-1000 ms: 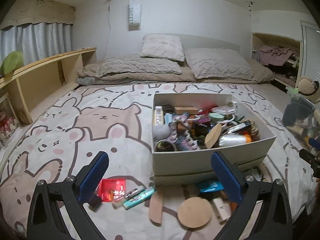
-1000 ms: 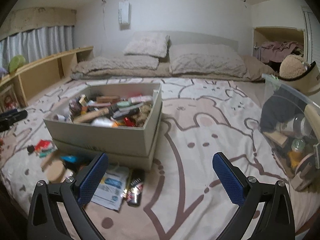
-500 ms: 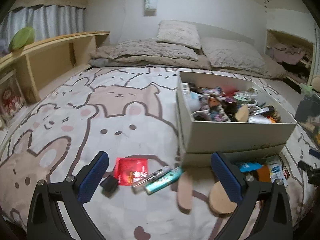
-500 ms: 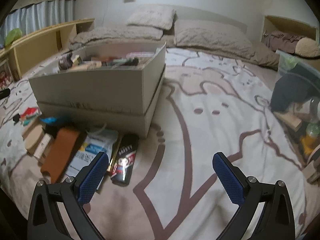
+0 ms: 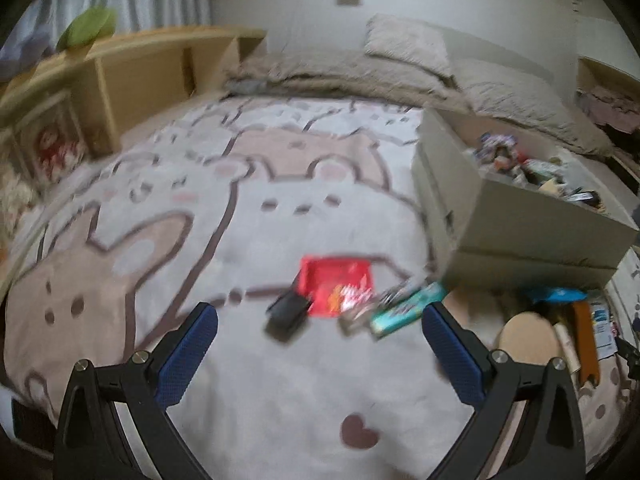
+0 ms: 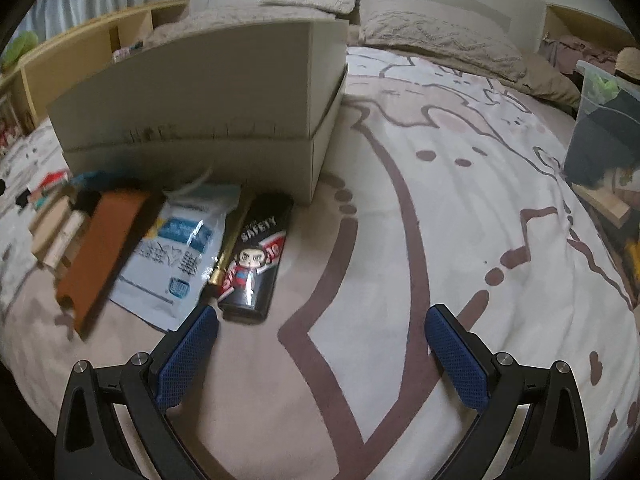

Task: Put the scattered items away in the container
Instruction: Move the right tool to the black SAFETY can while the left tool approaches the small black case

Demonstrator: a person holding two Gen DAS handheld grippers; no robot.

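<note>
- Left gripper (image 5: 320,334) hung low over the bedspread (image 5: 256,216), fingers (image 5: 188,354) spread wide, nothing between them.
- Just ahead of it lay a small black object (image 5: 288,312), touching the near-left corner of a red packet (image 5: 338,286).
- Right of the packet lay a silvery wrapped item (image 5: 372,308) and a teal tube (image 5: 408,310), side by side, both blurred.
- Beyond those stood the container (image 5: 520,224), a beige cardboard box toward the right edge of the bed, heaped with mixed small things.
- In front of the box's near wall, more scattered pieces: a blue wrapper (image 5: 556,294), a round tan disc (image 5: 528,338), an orange-brown strip (image 5: 586,338).
- Right gripper (image 6: 320,334) hovered close to the bedspread beside the box's near right corner (image 6: 316,136), fingers (image 6: 188,354) likewise apart and empty.
- Just ahead of its left finger lay a black can (image 6: 254,256) printed "SAFETY" with a cartoon figure, lying on its side.
- Against the can's left side, a thin gold-tipped stick (image 6: 226,256); left of that, a white-and-blue sachet (image 6: 180,248), partly covered by a brown flat case (image 6: 104,252).
- Further left, pale wooden blocks (image 6: 60,232), blurred.
- At the right edge of the bed stood a clear plastic bin (image 6: 604,128) with dark contents.
- Along the head of the bed, pillows (image 6: 436,36); on the left side, a wooden shelf (image 5: 120,68).
</note>
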